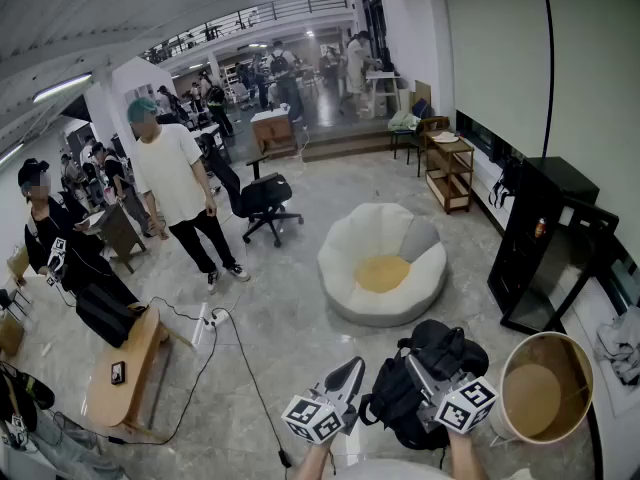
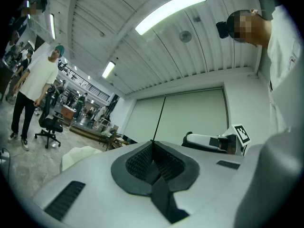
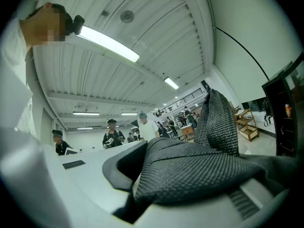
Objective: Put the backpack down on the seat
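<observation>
Pinching a fold of the black backpack (image 1: 445, 350) by its textured fabric, the right gripper (image 1: 422, 371) holds the bag close in front of the person, clear of the floor (image 1: 290, 318). The left gripper (image 1: 350, 370), just beside it, has its jaws pressed together on nothing. The backpack hangs bunched, its length seemingly slanting from lower left to upper right in the head view; which end is its top cannot be told. Farther ahead of both grippers, well apart, lies the white beanbag seat (image 1: 370, 233).
</observation>
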Motion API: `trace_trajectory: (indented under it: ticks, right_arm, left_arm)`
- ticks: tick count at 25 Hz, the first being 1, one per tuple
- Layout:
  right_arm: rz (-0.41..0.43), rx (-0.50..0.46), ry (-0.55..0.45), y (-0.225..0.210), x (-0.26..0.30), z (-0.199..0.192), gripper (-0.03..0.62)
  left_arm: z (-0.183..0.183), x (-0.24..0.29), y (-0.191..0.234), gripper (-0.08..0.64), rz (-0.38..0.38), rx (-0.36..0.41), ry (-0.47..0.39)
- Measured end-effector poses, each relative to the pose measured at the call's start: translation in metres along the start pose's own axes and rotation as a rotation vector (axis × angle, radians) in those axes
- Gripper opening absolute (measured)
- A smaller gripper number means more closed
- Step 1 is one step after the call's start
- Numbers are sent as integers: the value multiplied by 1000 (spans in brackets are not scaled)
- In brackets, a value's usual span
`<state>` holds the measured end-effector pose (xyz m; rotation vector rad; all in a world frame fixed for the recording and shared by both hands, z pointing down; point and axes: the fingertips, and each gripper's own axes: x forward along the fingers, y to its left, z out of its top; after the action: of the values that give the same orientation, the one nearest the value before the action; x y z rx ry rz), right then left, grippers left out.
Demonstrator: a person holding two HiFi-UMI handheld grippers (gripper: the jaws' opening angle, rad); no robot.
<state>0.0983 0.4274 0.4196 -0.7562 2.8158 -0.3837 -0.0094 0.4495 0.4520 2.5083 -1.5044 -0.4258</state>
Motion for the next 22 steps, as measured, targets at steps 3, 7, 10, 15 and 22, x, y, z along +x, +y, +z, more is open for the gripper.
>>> trace_trajectory:
  ticks: [3, 7, 10, 15, 22]
  right_arm:
    - [-3, -2, 10, -1, 5, -1, 58]
    - [-1, 7, 20, -2, 5, -3, 58]
    - [-4, 22, 23, -5, 3, -6, 57]
    - [1, 54, 12, -12, -8, -2, 57]
    - [46, 55, 15, -22, -26, 0, 57]
  left_arm:
    - [-1, -1, 4, 38, 12, 2, 2]
    - [-2, -2, 5, 38, 21, -1, 7]
    - [-4, 1, 3, 38, 18, 2, 11]
    - [-6, 10, -7, 38, 16, 3, 14]
    - [-21, 27, -31, 38, 25, -2, 19]
